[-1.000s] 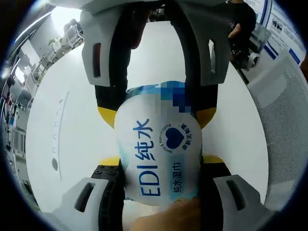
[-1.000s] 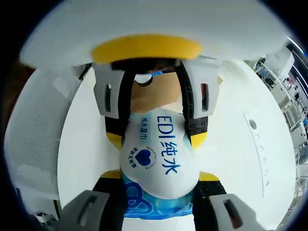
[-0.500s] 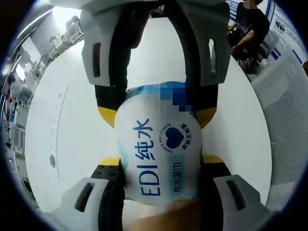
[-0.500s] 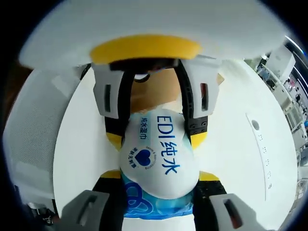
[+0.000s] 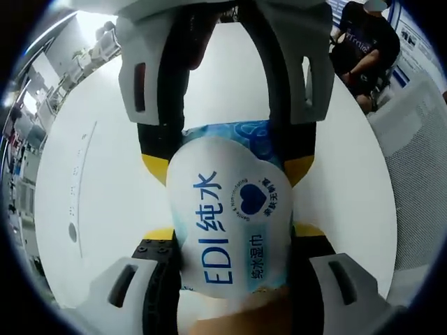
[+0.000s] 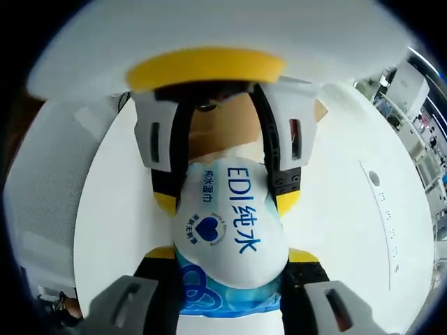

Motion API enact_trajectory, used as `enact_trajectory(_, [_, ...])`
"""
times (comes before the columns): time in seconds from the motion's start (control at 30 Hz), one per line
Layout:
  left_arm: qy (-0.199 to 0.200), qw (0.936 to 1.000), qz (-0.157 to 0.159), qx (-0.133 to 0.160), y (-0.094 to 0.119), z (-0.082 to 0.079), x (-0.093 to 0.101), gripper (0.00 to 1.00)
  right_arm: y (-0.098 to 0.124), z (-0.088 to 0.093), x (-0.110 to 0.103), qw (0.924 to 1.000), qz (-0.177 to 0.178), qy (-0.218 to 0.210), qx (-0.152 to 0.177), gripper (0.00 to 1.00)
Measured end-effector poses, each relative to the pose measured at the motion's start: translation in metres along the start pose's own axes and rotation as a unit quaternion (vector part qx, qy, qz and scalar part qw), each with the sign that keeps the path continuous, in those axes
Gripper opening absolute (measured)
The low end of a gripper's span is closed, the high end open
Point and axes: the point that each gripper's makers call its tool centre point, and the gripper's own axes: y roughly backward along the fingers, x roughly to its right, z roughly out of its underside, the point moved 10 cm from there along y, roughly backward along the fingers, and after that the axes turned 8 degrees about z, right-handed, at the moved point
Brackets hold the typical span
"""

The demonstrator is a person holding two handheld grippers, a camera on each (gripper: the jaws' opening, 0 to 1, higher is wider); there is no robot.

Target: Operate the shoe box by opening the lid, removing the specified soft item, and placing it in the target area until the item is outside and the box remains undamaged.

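White and blue, the soft wipes pack [image 5: 234,223] is pinched at opposite ends by both tongs: the left gripper [image 5: 230,237] on the near end in its own view, the right gripper [image 6: 227,241] likewise. It hangs over the white table [image 5: 105,181], outside the brown box [image 6: 223,132] beyond. Releasing unevenly, or pulling apart, could tear or drop the pack short of its target.

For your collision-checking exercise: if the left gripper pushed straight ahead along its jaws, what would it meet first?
The left gripper, already shut on the wet wipes pack, would first meet the right gripper clamping the pack's far end; beyond lies the white table, depth unclear.
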Motion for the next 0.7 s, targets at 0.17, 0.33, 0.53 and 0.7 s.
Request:
enact_trajectory(0.17, [0.0, 1.0, -0.002, -0.001, -0.0003, -0.0003, -0.0008, 0.61, 0.0001, 0.0007, 0.0005, 1.0, 0.002, 0.001, 0.001, 0.54])
enact_trajectory(0.33, [0.008, 1.0, -0.003, 0.001, -0.0008, -0.0017, -0.0013, 0.61, 0.0001, 0.0044, 0.0013, 1.0, 0.003, -0.001, -0.005, 0.53])
enact_trajectory(0.53, [0.003, 1.0, -0.003, 0.002, -0.0022, -0.0042, -0.0013, 0.61, 0.0019, 0.0086, 0.001, 0.9999, 0.006, -0.002, -0.012, 0.52])
enact_trajectory(0.7, [0.001, 1.0, -0.006, 0.001, -0.0015, -0.0045, -0.0003, 0.61, 0.0038, 0.0078, 0.0, 0.9998, 0.009, 0.003, -0.015, 0.51])
